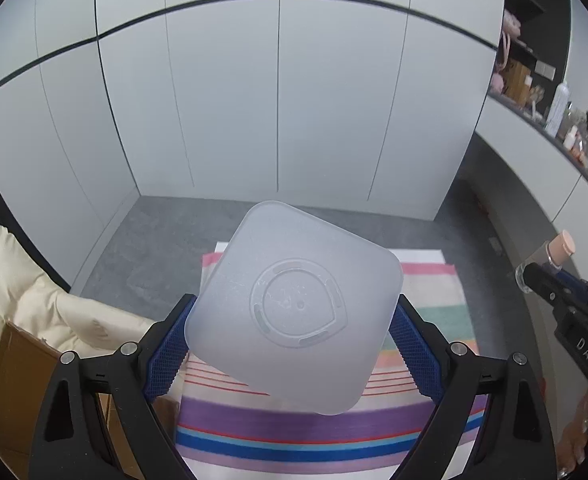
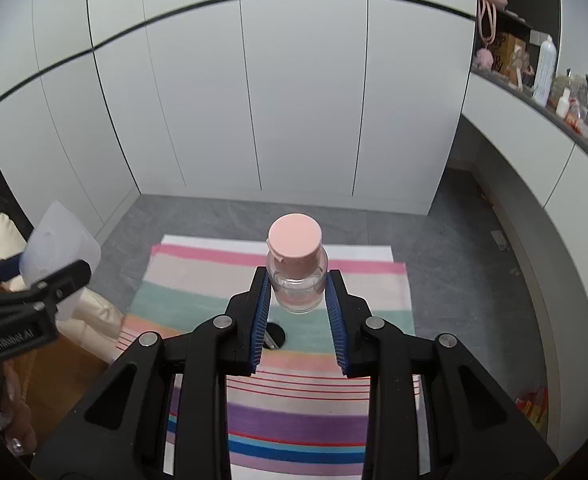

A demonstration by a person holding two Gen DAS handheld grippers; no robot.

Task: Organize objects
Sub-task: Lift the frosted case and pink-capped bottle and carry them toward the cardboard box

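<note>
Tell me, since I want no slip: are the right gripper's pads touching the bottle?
Touching. The right wrist view shows both blue pads pressed against the clear bottle sides.

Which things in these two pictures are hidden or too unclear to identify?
- Left wrist view: the frosted container shows only its base, so its contents stay unseen, and it covers part of the striped cloth.
- Right wrist view: a small black object is partly behind the right gripper.
- Shelf items: too small.

one frosted container (image 1: 294, 308), one bottle (image 2: 297, 276), perhaps one disc (image 2: 274, 335)
</note>
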